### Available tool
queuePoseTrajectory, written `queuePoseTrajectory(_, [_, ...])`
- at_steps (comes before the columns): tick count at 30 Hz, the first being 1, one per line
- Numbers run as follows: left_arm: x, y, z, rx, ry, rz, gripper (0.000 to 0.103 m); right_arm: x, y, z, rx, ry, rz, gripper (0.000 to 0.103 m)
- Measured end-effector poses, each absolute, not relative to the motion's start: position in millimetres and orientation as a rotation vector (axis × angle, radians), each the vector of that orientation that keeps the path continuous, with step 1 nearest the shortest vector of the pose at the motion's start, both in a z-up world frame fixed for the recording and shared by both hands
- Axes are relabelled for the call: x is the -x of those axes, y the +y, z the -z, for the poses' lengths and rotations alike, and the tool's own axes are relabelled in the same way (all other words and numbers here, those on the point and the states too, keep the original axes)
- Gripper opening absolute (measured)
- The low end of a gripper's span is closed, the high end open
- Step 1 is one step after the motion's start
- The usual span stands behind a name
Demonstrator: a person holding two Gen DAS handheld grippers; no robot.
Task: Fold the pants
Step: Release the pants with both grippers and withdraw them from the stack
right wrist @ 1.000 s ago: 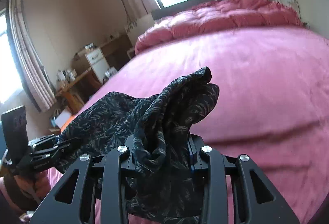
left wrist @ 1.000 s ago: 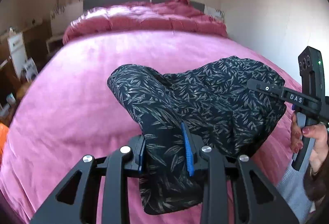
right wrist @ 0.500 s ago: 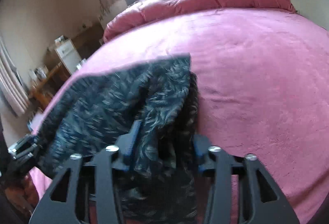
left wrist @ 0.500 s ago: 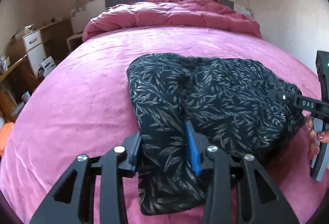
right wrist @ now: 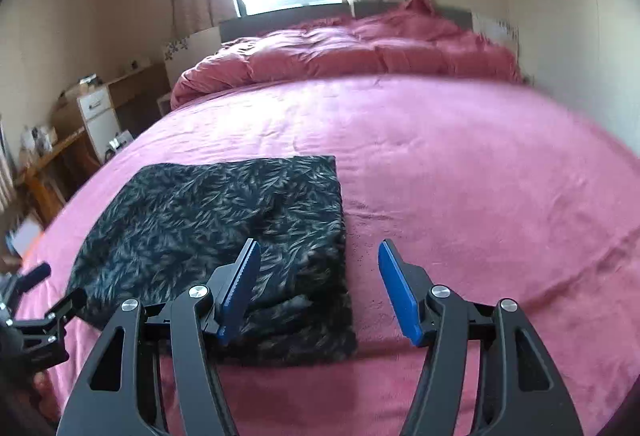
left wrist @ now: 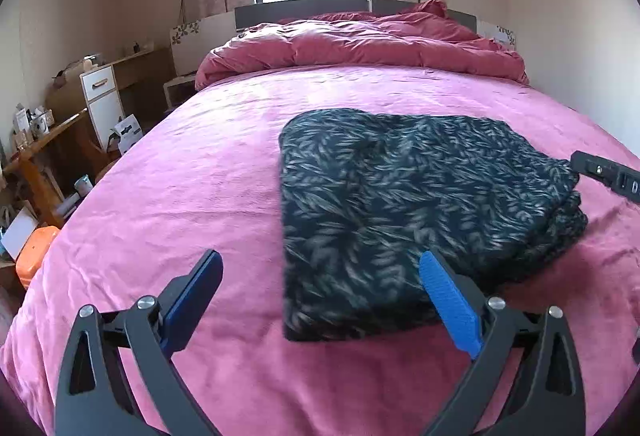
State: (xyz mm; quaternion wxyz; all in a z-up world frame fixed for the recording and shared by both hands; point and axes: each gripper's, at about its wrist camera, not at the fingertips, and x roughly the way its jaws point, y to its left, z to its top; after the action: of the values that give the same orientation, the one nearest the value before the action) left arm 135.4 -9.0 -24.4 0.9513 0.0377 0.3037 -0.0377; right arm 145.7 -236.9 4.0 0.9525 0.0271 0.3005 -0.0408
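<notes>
The dark leaf-print pants (left wrist: 404,204) lie folded in a flat rectangle on the pink bed (left wrist: 192,180). My left gripper (left wrist: 320,268) is open and empty, just above the folded pile's near left corner. In the right wrist view the pants (right wrist: 224,228) lie left of centre, and my right gripper (right wrist: 318,256) is open and empty over their near right corner. The right gripper's tip (left wrist: 604,176) shows at the right edge of the left wrist view; the left gripper (right wrist: 36,300) shows at the lower left of the right wrist view.
A rumpled red duvet (left wrist: 360,44) lies at the head of the bed under the window. A wooden desk (left wrist: 36,152) with clutter, a white drawer unit (left wrist: 100,96) and an orange object (left wrist: 34,256) stand along the bed's left side. A wall runs along the right.
Both grippers were shut on the pants and held them lifted. They lowered the fabric onto the bed, opened and let go. The pants now lie flat and folded.
</notes>
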Motion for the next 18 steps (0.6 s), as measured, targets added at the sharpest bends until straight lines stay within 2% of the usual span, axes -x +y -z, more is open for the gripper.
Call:
queuePoseTrajectory(3, [-137.5,-11.0,31.1,-0.063,0.659,0.038,0.1,-153.0,-239.5,11.7,-0.054,0.671,0.139,0.06])
queuePoseTrajectory(9, [-136.0,-4.7,51.2,0.008,0.738,0.033,0.101,-165.2,-299.9,46.6,-0.225,0.86,0.326,0.06])
queuePoseTrajectory(12, [-132.1,-3.1,50.8,0.019,0.727,0.029,0.1,-155.5,-316.6,38.5,-0.369,0.798,0.288,0.06])
queuePoseTrajectory(14, [-127.4,-5.2,48.4,0.003,0.711,0.022,0.101,-147.0,-312.2,28.6,-0.349,0.752,0.286,0.062])
queuePoseTrajectory(18, [-114.9,-14.4,46.5,-0.084,0.712,0.015,0.101,-124.1,-287.4,22.7,-0.297,0.716,0.238,0.076])
